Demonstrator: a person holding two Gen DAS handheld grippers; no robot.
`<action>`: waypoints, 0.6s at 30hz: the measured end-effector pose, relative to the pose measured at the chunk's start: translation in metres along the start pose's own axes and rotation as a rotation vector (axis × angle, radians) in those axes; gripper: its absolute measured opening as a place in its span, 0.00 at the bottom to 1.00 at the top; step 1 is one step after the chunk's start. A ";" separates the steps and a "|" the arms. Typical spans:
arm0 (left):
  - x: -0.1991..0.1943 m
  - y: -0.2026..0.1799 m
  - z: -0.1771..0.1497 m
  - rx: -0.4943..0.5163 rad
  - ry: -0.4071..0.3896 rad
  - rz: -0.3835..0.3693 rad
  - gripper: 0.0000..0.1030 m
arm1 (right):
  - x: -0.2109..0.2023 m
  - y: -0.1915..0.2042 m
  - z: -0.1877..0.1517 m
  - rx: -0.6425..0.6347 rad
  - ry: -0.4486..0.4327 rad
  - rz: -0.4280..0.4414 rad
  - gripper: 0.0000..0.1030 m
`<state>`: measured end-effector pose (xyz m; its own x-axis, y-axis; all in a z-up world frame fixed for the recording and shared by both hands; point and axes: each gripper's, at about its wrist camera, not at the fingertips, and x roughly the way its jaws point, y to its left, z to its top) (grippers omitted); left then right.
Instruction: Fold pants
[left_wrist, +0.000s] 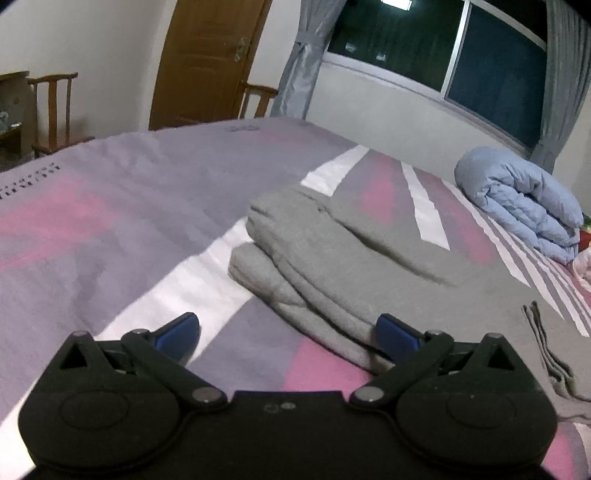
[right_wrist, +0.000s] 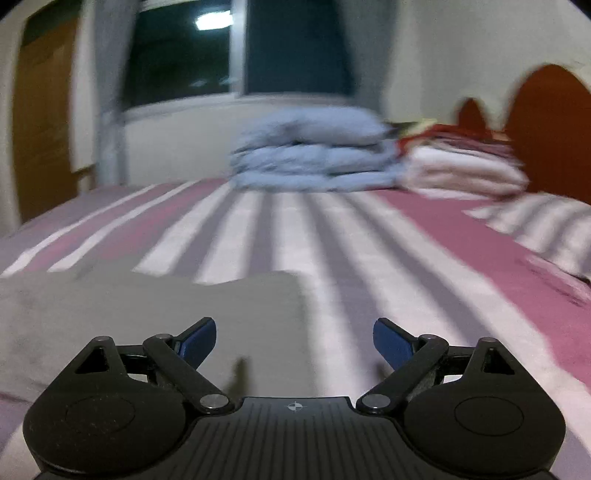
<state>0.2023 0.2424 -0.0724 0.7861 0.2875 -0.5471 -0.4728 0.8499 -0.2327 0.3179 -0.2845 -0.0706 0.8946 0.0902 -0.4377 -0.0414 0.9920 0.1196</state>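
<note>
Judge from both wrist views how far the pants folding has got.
Done: the grey pants lie folded over in layers on the striped bed sheet. In hand: nothing; left gripper and right gripper are open and empty. Left: possibly one more fold or tidying.

My left claw (left_wrist: 288, 332) points forward and tilts downward, its blue fingertips (left_wrist: 177, 334) spread wide with nothing between them. My right claw (right_wrist: 294, 341) tilts downward too, its blue fingertips (right_wrist: 391, 341) wide apart, gripping nothing.
</note>
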 end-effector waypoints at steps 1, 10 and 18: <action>0.001 -0.001 0.000 0.009 0.002 0.002 0.93 | 0.000 -0.013 0.003 0.057 0.022 0.003 0.89; 0.001 -0.003 0.002 -0.036 -0.004 -0.048 0.93 | 0.014 0.017 -0.014 0.026 0.244 0.248 0.89; 0.037 0.012 0.011 -0.224 0.086 -0.219 0.75 | -0.043 -0.034 0.022 0.103 -0.043 0.110 1.00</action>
<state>0.2299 0.2679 -0.0867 0.8466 0.0620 -0.5286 -0.3798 0.7661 -0.5185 0.2909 -0.3237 -0.0359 0.9053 0.1916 -0.3791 -0.0963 0.9618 0.2561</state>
